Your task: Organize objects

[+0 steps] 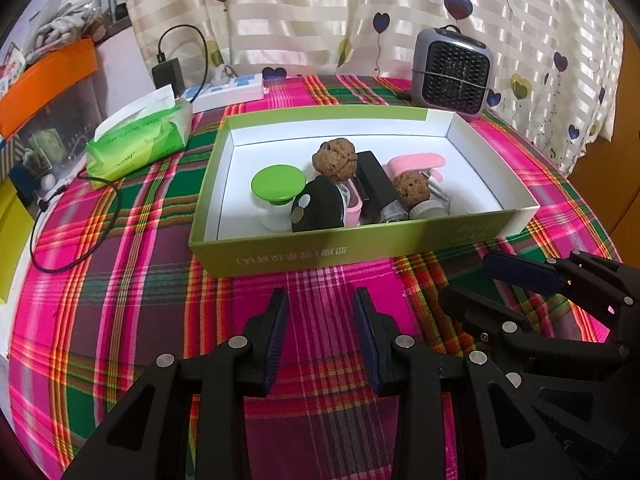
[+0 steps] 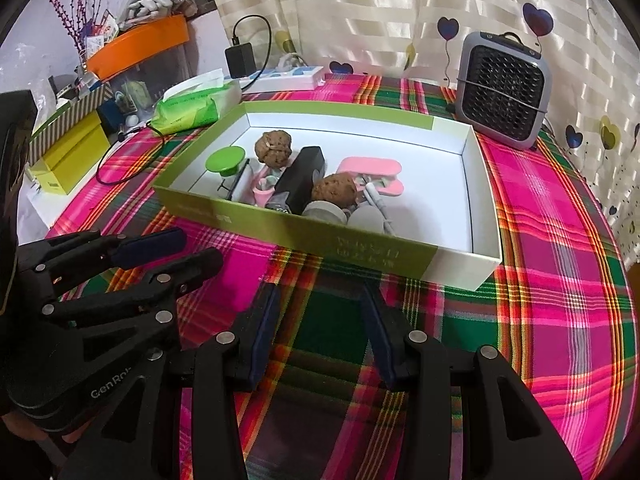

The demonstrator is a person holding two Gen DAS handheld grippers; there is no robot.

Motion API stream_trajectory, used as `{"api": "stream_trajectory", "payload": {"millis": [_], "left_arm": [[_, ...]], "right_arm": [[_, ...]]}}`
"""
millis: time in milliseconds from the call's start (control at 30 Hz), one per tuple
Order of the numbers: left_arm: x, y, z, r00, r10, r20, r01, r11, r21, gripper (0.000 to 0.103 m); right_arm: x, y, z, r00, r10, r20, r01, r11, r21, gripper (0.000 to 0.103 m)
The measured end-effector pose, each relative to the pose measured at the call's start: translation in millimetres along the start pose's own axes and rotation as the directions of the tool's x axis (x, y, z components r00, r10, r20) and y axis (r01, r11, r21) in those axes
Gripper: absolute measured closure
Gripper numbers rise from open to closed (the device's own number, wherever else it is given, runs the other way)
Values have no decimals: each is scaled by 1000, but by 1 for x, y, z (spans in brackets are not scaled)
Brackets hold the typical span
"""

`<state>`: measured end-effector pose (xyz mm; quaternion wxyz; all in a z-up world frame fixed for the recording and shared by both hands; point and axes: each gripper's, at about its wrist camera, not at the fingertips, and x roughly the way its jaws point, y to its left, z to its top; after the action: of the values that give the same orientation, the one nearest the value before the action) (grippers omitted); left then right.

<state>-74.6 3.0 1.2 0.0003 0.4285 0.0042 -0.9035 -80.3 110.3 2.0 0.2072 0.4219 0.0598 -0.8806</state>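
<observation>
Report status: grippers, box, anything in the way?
Left hand-held gripper and right hand-held gripper open, empty, over the tablecloth. Green box ahead, holding walnuts and small items. Nothing between grippers and box.

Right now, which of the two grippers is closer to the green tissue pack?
The left one. The left gripper hangs open over the cloth before the box's near wall, on the side toward the green tissue pack. The right gripper, also open, sits beside it, farther from the pack.
</observation>
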Motion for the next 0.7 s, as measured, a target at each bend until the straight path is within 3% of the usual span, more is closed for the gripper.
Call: {"api": "stream_trajectory", "payload": {"millis": [700], "left_arm": [[4, 1, 3, 1000, 18, 3, -18, 1000, -4, 71]], "right_arm": [[6, -4, 4, 1000, -9, -8, 9, 1000, 9, 59]]}}
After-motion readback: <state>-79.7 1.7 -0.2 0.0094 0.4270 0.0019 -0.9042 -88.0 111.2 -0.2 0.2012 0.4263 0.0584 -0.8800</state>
